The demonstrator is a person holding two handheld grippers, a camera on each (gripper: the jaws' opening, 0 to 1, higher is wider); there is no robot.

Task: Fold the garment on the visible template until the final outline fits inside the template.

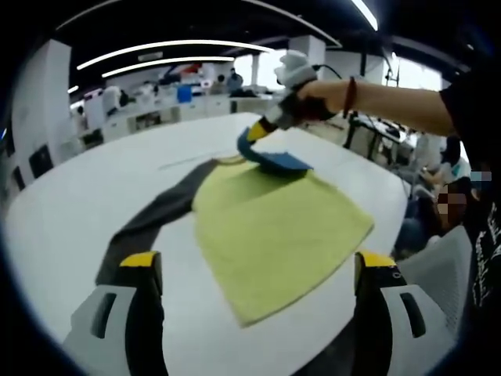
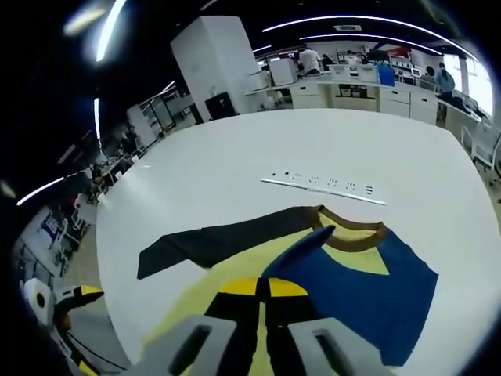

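One garment [image 1: 274, 227], a yellow shirt with one dark grey sleeve [image 1: 153, 215] and one blue sleeve [image 2: 368, 294], lies flat on the white table [image 1: 94, 188]. The grey sleeve stretches to the left; the blue sleeve is lifted at the far right shoulder and folded over the yellow body. The right gripper [image 1: 252, 135] comes from the far right, held by a hand [image 1: 309, 98] with a straight forearm, and its yellow-tipped jaws are pressed together on the blue sleeve cloth. The left gripper [image 1: 258, 270] is at the near edge, above the table, with jaws spread wide and nothing between them. One thin white strip [image 2: 322, 190] with small marks lies far behind the collar. Around stand desks, a white pillar and long ceiling lights.
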